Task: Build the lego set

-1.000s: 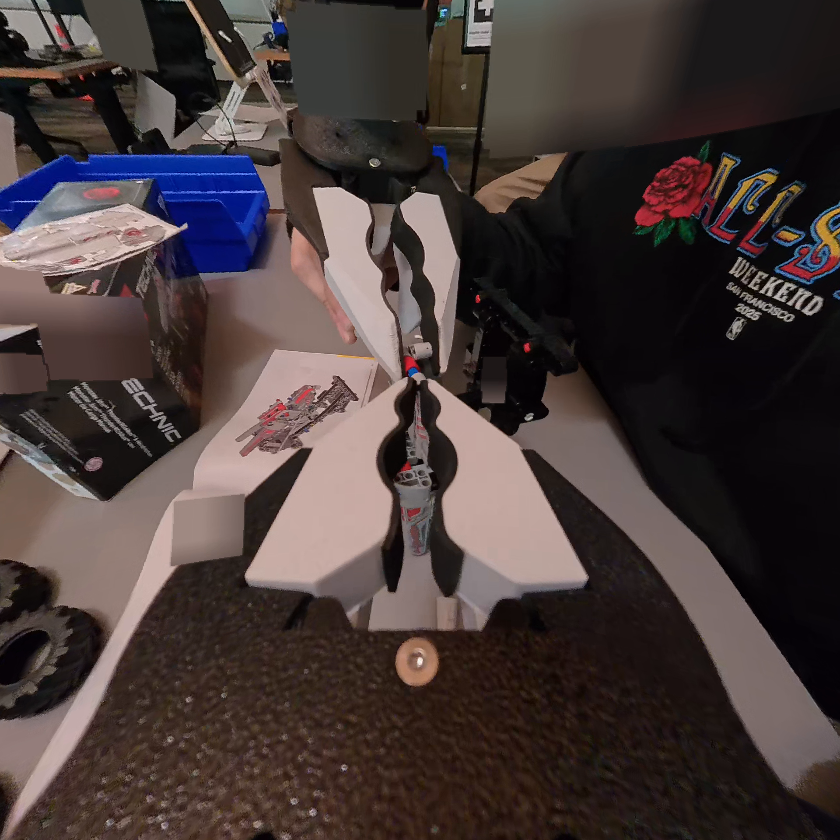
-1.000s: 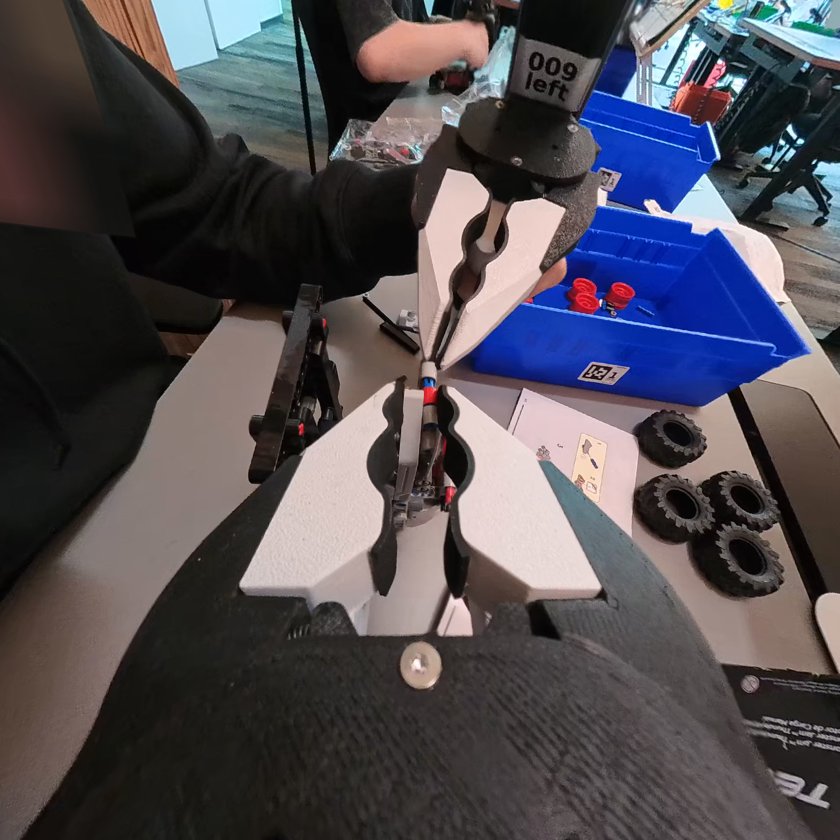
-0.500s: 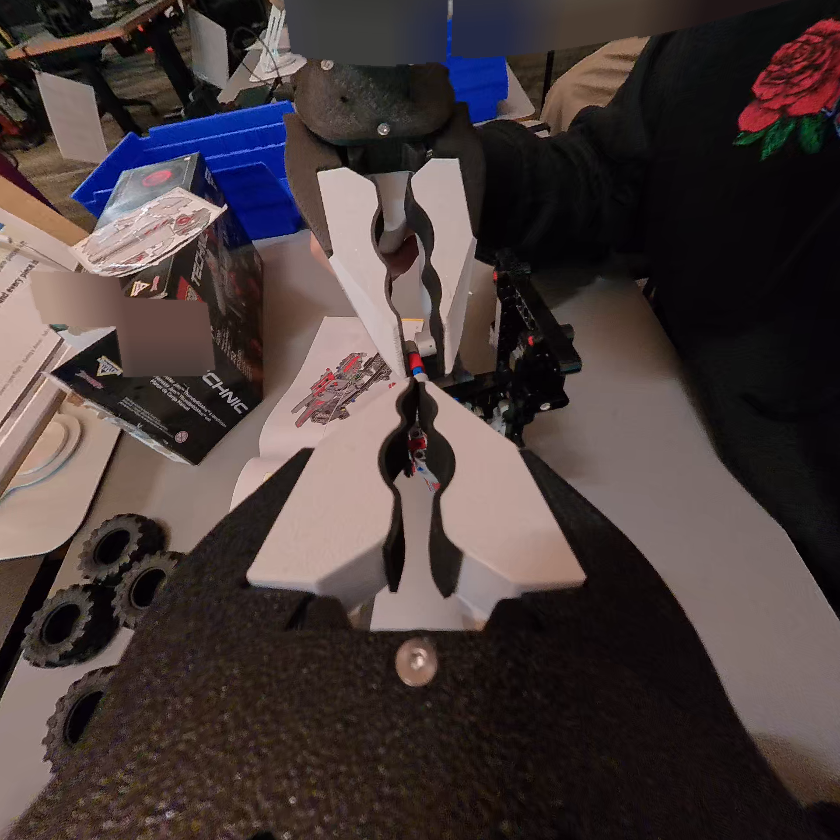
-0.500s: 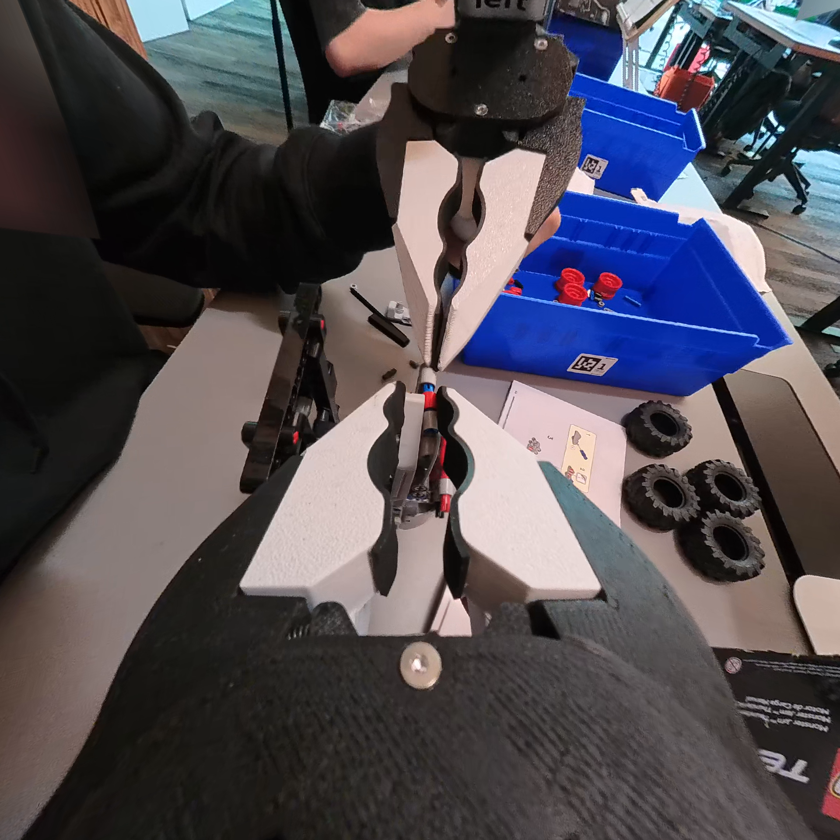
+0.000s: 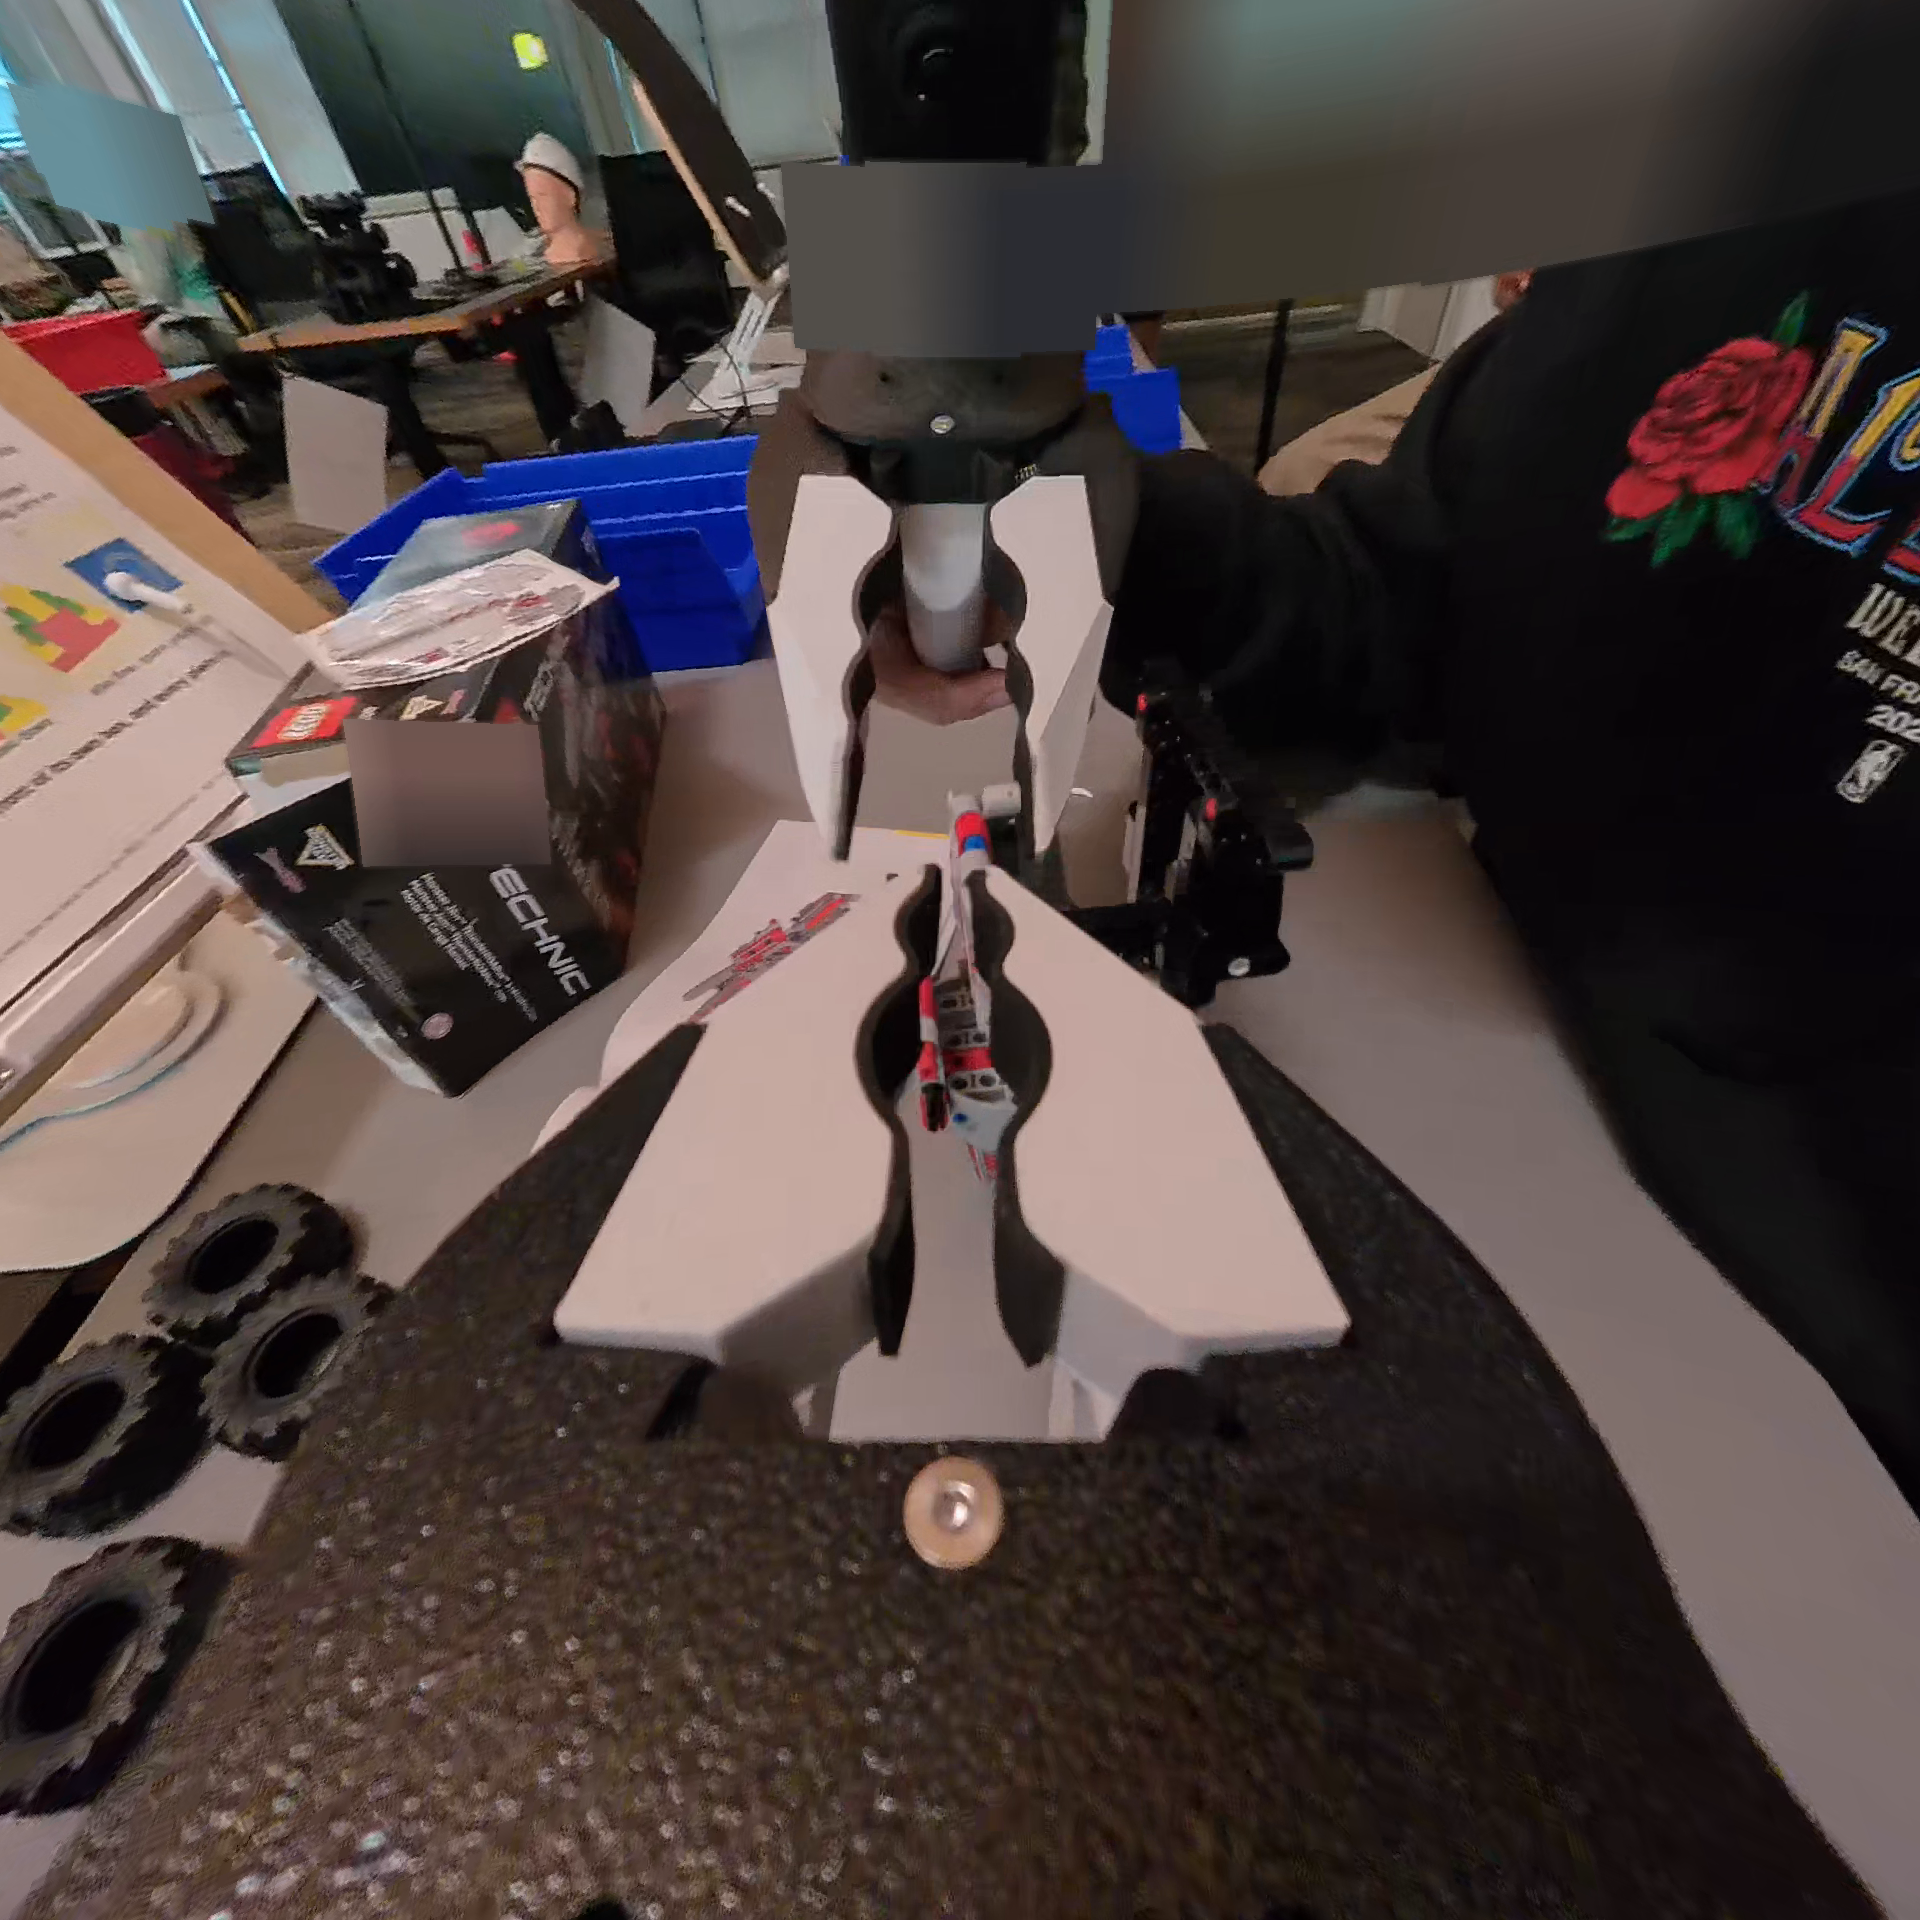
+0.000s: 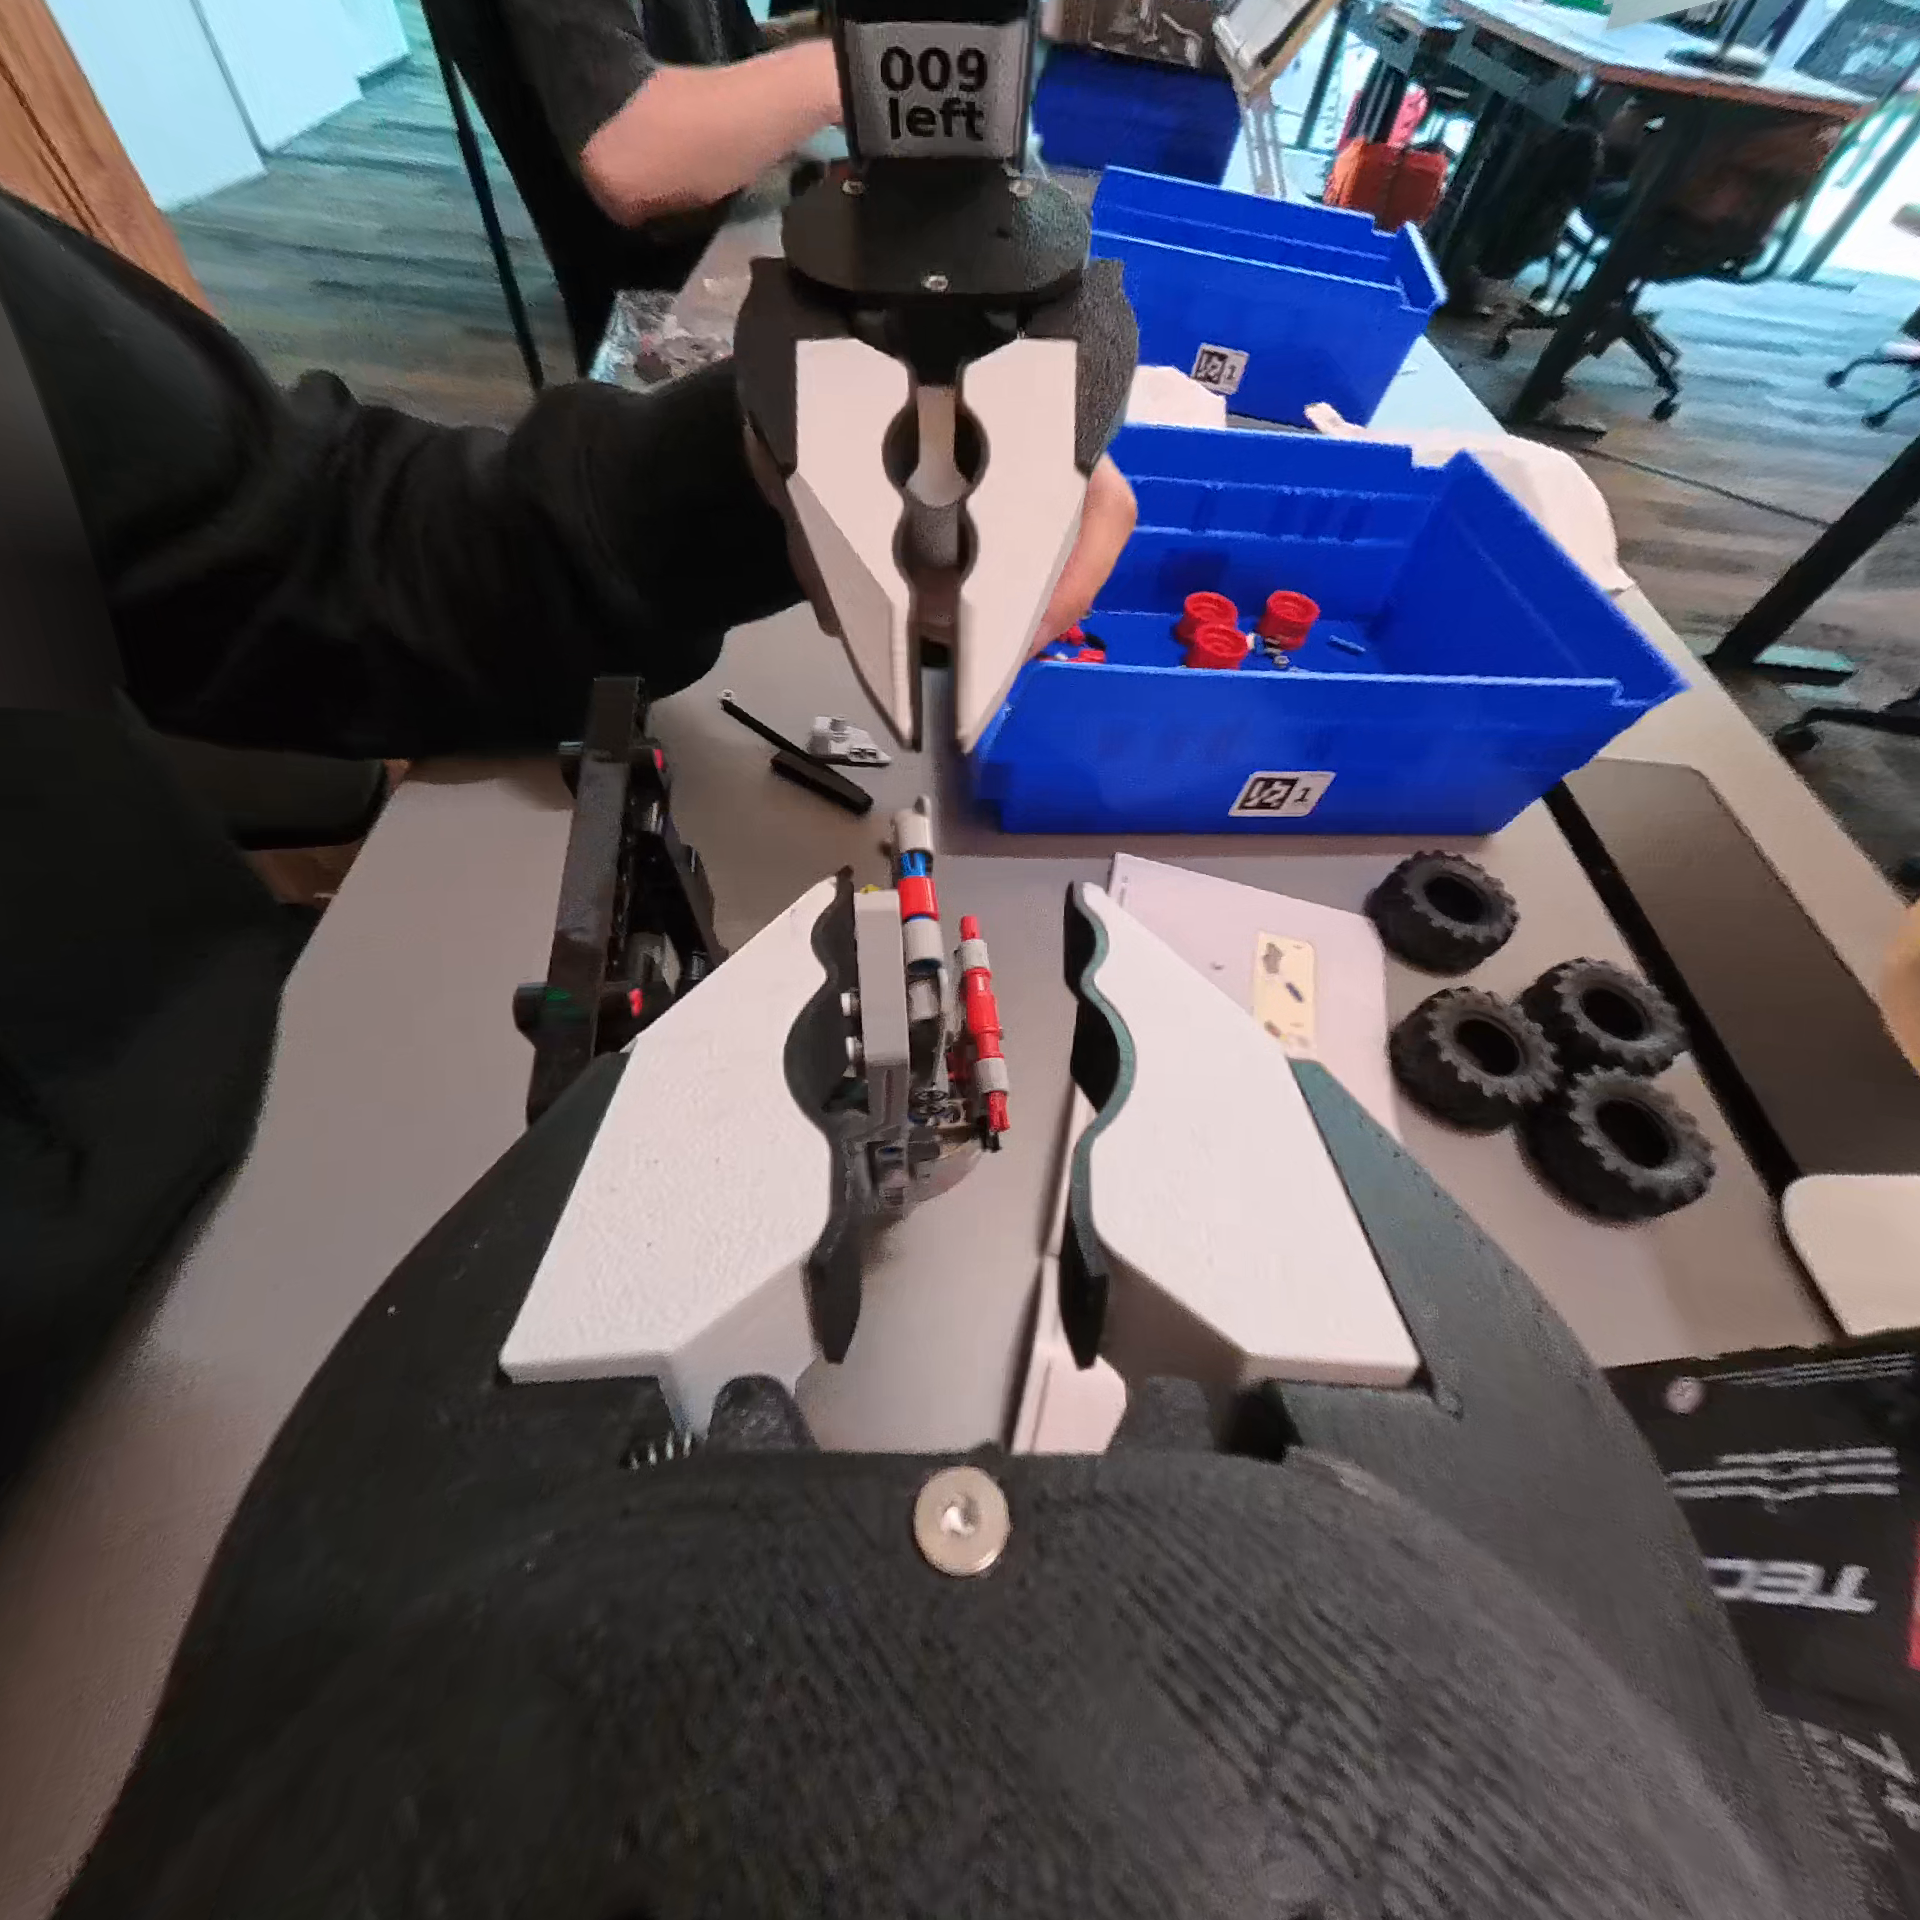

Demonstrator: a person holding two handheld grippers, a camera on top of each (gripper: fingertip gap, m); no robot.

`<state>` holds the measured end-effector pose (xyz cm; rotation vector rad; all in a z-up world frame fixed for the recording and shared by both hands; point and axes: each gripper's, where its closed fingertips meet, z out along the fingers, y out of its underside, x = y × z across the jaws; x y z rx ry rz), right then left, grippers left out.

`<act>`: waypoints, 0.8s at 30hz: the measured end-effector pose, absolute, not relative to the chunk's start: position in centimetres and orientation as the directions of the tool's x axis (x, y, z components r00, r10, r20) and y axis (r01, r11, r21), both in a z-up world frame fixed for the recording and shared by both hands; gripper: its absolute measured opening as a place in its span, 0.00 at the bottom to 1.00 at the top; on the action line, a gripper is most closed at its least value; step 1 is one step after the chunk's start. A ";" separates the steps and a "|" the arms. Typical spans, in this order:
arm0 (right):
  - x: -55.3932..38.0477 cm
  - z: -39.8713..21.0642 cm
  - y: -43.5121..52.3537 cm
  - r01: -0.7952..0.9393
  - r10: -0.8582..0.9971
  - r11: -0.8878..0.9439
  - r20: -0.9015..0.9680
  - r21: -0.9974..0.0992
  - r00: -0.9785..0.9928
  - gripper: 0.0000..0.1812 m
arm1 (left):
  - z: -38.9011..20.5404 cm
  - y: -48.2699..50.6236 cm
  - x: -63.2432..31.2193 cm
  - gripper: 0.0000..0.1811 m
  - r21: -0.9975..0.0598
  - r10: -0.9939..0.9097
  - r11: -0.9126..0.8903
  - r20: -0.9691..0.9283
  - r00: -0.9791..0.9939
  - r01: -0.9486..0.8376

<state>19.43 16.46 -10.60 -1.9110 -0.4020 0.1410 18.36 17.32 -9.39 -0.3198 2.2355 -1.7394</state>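
A small grey lego assembly (image 6: 914, 1039) with a red axle and a red-and-blue pin on its far end sits between my right gripper's (image 6: 956, 894) fingers. That gripper is open wide. The assembly leans on its left finger (image 6: 727, 1091) and is not clamped. My left gripper (image 6: 935, 732) hangs just beyond the pin end, apart from it, with only a narrow slit and nothing between its tips. In the left wrist view the assembly (image 5: 961, 1039) shows through the slit of my left gripper (image 5: 956, 894), with the open right gripper (image 5: 935, 847) beyond.
A black lego chassis frame (image 6: 613, 914) stands on edge to the left. A blue bin (image 6: 1299, 748) holds red hubs (image 6: 1236, 623). Black tyres (image 6: 1538, 1049), an instruction sheet (image 6: 1247, 935), small loose pieces (image 6: 821, 758) and the set's box (image 5: 468, 914) lie on the grey table. A person in black sits close. Only a small space, under 4 cm, lies between the two pairs of fingers.
My right gripper has opened and let go of the grey assembly. My left gripper has drawn back from the pin end, so the two grippers no longer meet at it.
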 end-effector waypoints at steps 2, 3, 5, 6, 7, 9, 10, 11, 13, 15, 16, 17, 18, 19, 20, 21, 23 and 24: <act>19.2 -10.7 16.0 0.150 0.348 -0.325 0.029 -0.934 0.937 0.21 | -9.3 17.4 18.3 0.04 -0.969 -0.372 0.246 -0.099 -0.923 0.005; 19.3 -10.7 15.8 0.129 0.347 -0.319 0.011 -0.939 0.938 0.21 | -9.4 17.4 18.2 0.05 -0.969 -0.378 0.247 -0.104 -0.920 0.008; 19.1 -10.7 15.4 0.107 0.352 -0.312 -0.010 -0.944 0.936 0.20 | -9.8 16.9 18.2 0.05 -0.969 -0.384 0.248 -0.102 -0.918 0.004; 19.0 -10.6 15.2 0.112 0.359 -0.310 -0.007 -0.944 0.933 0.22 | -10.0 16.7 18.2 0.05 -0.968 -0.388 0.249 -0.099 -0.916 0.000; 19.0 -10.7 15.1 0.127 0.358 -0.312 0.007 -0.942 0.934 0.25 | -10.2 16.4 18.2 0.05 -0.967 -0.388 0.254 -0.098 -0.916 -0.004; 19.3 -10.9 14.9 0.155 0.337 -0.334 0.035 -0.930 0.941 0.28 | -10.8 15.9 18.4 0.07 -0.961 -0.385 0.275 -0.088 -0.919 -0.023; 19.2 -10.8 14.8 0.154 0.331 -0.340 0.035 -0.928 0.943 0.28 | -11.1 15.7 18.6 0.09 -0.959 -0.390 0.281 -0.082 -0.917 -0.033; 19.4 -10.9 14.7 0.151 0.316 -0.355 0.033 -0.923 0.948 0.29 | -11.2 15.7 18.8 0.09 -0.959 -0.397 0.281 -0.077 -0.915 -0.041; 19.6 -10.9 13.9 0.163 0.283 -0.382 0.052 -0.910 0.958 0.31 | -11.3 15.8 19.3 0.08 -0.957 -0.405 0.285 -0.074 -0.911 -0.049; 20.0 -10.7 12.7 0.166 0.235 -0.386 0.077 -0.907 0.969 0.30 | -11.3 16.4 20.1 0.06 -0.956 -0.404 0.288 -0.073 -0.912 -0.051; 20.1 -10.8 12.1 0.147 0.217 -0.386 0.065 -0.911 0.974 0.29 | -11.2 16.6 20.6 0.06 -0.959 -0.396 0.277 -0.062 -0.916 -0.055; 20.3 -11.1 11.7 0.113 0.196 -0.374 0.040 -0.920 0.980 0.28 | -10.9 16.5 20.9 0.06 -0.964 -0.370 0.259 -0.040 -0.928 -0.061; 20.4 -11.1 11.7 0.064 0.172 -0.332 0.007 -0.941 0.985 0.26 | -10.7 16.2 20.8 0.07 -0.967 -0.324 0.246 -0.012 -0.946 -0.072; 20.3 -10.9 11.8 0.013 0.164 -0.268 -0.032 -0.963 0.986 0.23 | -10.9 15.9 20.8 0.09 -0.963 -0.278 0.254 0.019 -0.960 -0.092; 20.1 -10.5 11.8 -0.027 0.165 -0.202 -0.062 -0.979 0.984 0.18 | -11.3 15.7 20.9 0.10 -0.955 -0.251 0.276 0.037 -0.967 -0.108; 20.0 -10.0 11.6 -0.048 0.153 -0.151 -0.071 -0.987 0.986 0.16 | -11.7 15.4 21.0 0.11 -0.949 -0.233 0.296 0.036 -0.972 -0.106; 20.2 -10.1 11.5 -0.027 0.117 -0.124 -0.042 -0.992 0.992 0.16 | -12.2 14.7 20.9 0.09 -0.947 -0.192 0.312 0.017 -0.981 -0.078; 20.1 -10.9 11.7 -0.017 0.111 -0.158 -0.034 -0.987 0.993 0.16 | -12.5 14.4 20.8 0.09 -0.947 -0.174 0.312 0.022 -0.984 -0.077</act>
